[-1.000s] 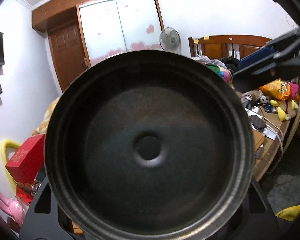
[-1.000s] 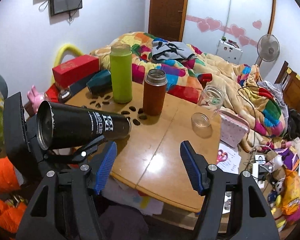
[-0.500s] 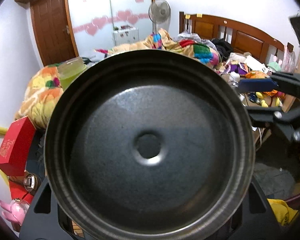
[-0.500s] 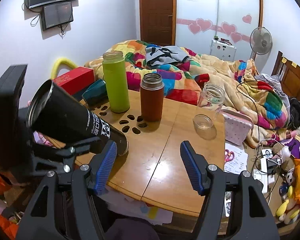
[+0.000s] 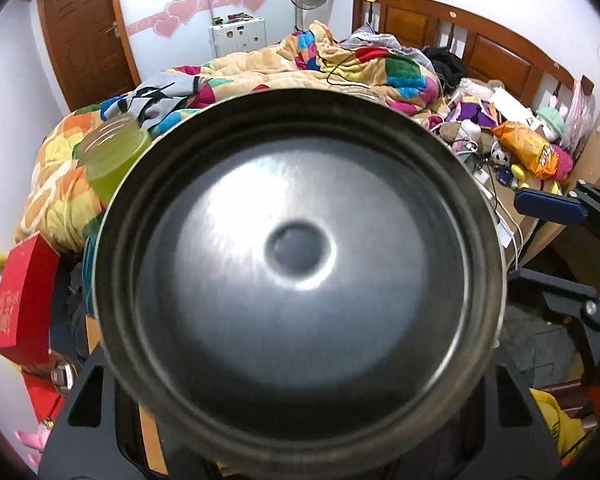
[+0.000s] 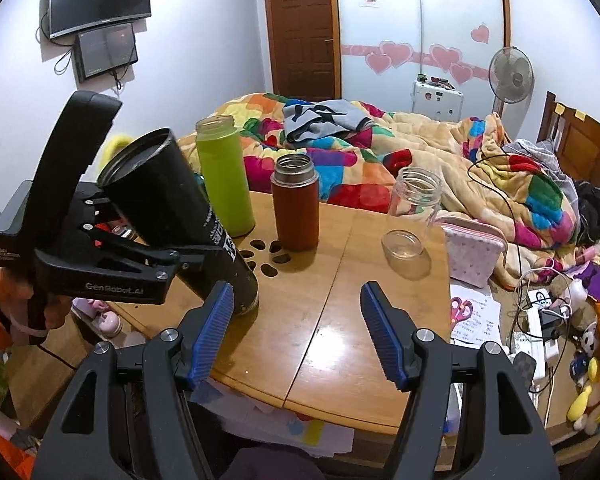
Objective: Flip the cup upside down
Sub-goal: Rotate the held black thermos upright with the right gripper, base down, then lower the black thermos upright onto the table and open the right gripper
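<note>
A tall black cup [image 6: 180,216] with white lettering is clamped in my left gripper [image 6: 180,258]. It tilts steeply, its base up and to the left, its mouth end down over the wooden table [image 6: 340,320]. I cannot tell whether the lower end touches the table. In the left wrist view the cup's metal base [image 5: 300,280] fills the frame and hides the left fingers. My right gripper [image 6: 298,332] is open and empty, its blue pads [image 6: 214,330] just right of the cup's lower end, over the table's front edge.
On the table stand a green bottle [image 6: 224,180], a brown flask [image 6: 296,204], a glass jar [image 6: 414,200] with its lid [image 6: 402,244] and a pink pouch [image 6: 474,250]. A bed with a colourful blanket [image 6: 420,152] lies behind. Clutter and cables cover the floor at right.
The left gripper has turned the cup from lying nearly level to steeply tilted, base up, and lowered its mouth end to the table. The right gripper stayed open in about the same place.
</note>
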The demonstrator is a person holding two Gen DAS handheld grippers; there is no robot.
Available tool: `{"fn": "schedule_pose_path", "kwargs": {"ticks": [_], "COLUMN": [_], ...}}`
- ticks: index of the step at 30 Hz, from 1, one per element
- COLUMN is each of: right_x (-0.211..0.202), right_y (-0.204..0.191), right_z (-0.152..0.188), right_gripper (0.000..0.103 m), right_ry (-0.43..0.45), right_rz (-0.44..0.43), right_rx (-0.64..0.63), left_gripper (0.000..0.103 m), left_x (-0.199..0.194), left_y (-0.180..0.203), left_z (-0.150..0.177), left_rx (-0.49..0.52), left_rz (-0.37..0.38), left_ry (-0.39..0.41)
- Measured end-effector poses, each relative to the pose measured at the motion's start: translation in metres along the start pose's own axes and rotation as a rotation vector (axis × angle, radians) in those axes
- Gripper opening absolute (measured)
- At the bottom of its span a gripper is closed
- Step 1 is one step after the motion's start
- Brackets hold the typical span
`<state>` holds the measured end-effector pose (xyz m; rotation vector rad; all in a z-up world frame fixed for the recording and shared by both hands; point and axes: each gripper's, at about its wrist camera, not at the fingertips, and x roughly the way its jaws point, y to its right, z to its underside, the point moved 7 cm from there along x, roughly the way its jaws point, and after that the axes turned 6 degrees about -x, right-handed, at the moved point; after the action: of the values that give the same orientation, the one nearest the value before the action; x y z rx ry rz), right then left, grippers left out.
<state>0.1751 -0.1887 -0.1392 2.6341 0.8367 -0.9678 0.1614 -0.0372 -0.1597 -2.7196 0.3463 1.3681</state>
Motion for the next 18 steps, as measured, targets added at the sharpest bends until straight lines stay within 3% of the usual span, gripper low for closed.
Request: {"fn": "schedule_pose_path", "kwargs": {"ticks": [18], "right_x": [-0.006], "right_y": [0.004], "right_z": [-0.006], "right_gripper": [0.062], "right_ry": [0.040], "right_rz": [0.009], "right_rx": [0.016], "left_gripper": [0.064], "left_x": [0.018], "left_y": [-0.004], "left_z": [-0.015], "left_rx": [-0.037], "left_rz": [0.014], "left_ry": [-0.008]}}
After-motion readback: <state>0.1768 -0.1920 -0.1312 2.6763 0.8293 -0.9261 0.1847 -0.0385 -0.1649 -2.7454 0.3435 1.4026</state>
